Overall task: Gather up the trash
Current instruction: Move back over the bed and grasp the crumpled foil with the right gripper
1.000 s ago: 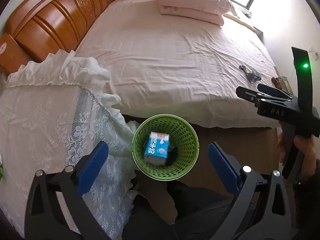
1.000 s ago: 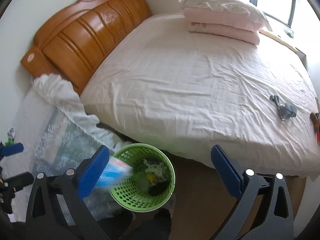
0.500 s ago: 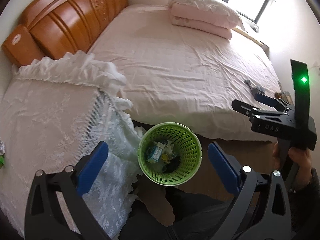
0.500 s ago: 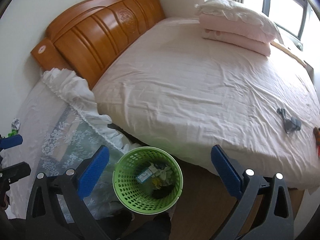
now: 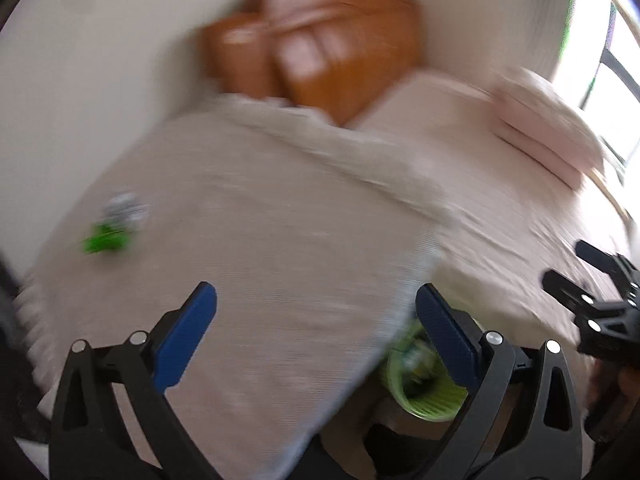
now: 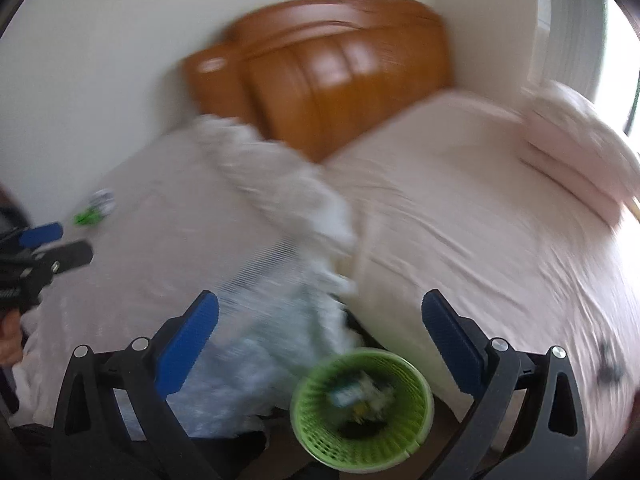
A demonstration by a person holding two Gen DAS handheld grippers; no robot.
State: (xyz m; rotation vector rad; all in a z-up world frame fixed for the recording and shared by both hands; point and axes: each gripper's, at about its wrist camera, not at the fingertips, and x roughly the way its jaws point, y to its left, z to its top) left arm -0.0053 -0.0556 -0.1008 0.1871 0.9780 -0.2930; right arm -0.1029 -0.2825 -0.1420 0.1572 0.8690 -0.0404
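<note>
1. Both wrist views are smeared with motion blur, so fine detail is lost.
2. The left gripper (image 5: 316, 316) is spread wide, its blue-padded fingers (image 5: 186, 330) far apart with nothing between them.
3. Ahead of the left gripper and off to its left, a small piece of trash (image 5: 114, 226), green and whitish, lies on a counter draped in a pale lace cloth (image 5: 256, 240). The blur hides what kind of item it is.
4. Just below the left gripper's right finger, a green mesh trash basket (image 5: 430, 400) sits partly hidden by that finger and by the edge of the cloth.
5. The right gripper (image 6: 320, 316) is also spread wide and empty.
6. In the right wrist view the trash basket (image 6: 320, 436) stands low between the right gripper's fingers, nearer the right one, with blurred litter inside.
7. Far left of the right gripper the same green and white trash (image 6: 94, 208) lies on the cloth (image 6: 160, 248), just beyond the left gripper's tips.
8. Ahead and to the right of both grippers is a bed with a pink sheet (image 6: 480, 220), an orange wooden headboard (image 6: 332, 76) and a folded pink quilt (image 6: 576, 156).
</note>
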